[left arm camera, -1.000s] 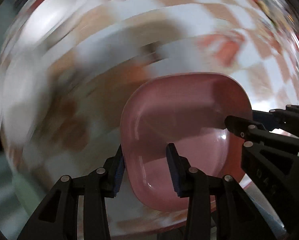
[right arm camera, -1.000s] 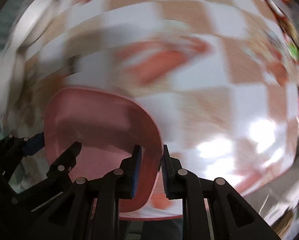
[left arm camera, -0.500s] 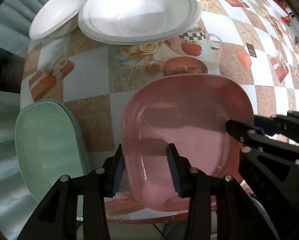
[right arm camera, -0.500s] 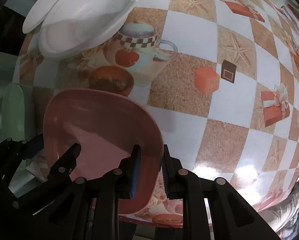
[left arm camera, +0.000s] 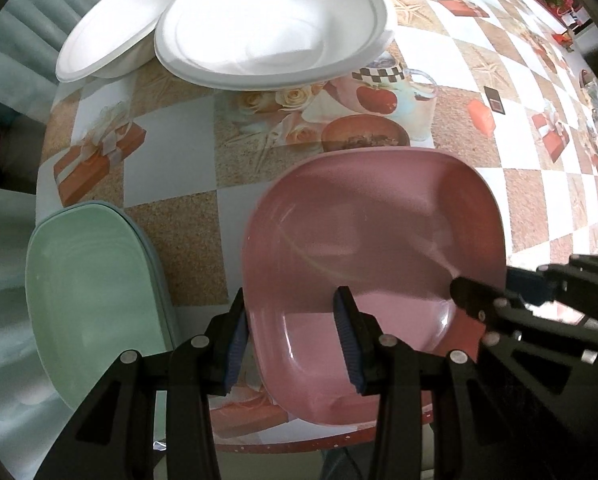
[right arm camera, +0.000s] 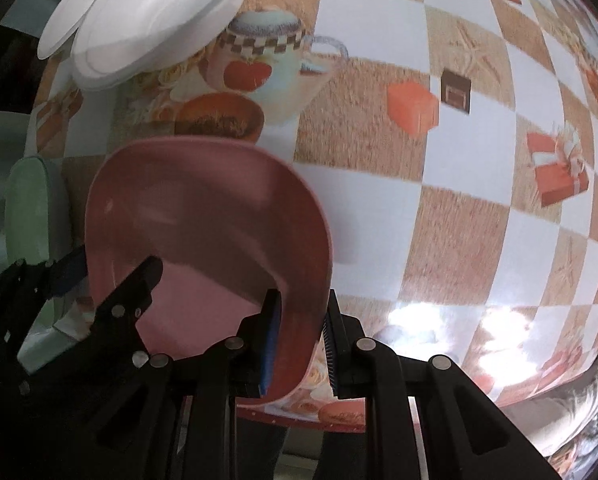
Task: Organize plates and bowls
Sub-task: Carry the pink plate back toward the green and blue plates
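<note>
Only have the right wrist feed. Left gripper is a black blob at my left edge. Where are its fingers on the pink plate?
Observer: The left gripper straddles the left rim of the pink plate, with one pad outside and one over the inside. I cannot tell whether it is clamped.
Operator: Green sliver at my left edge, is that one plate?
Observer: Two. The green plate lies on a bluish plate, whose rim peeks out along the green one's right side.
Operator: Is pink touching that stack?
Observer: No, they are apart. A strip of tablecloth shows between them.
</note>
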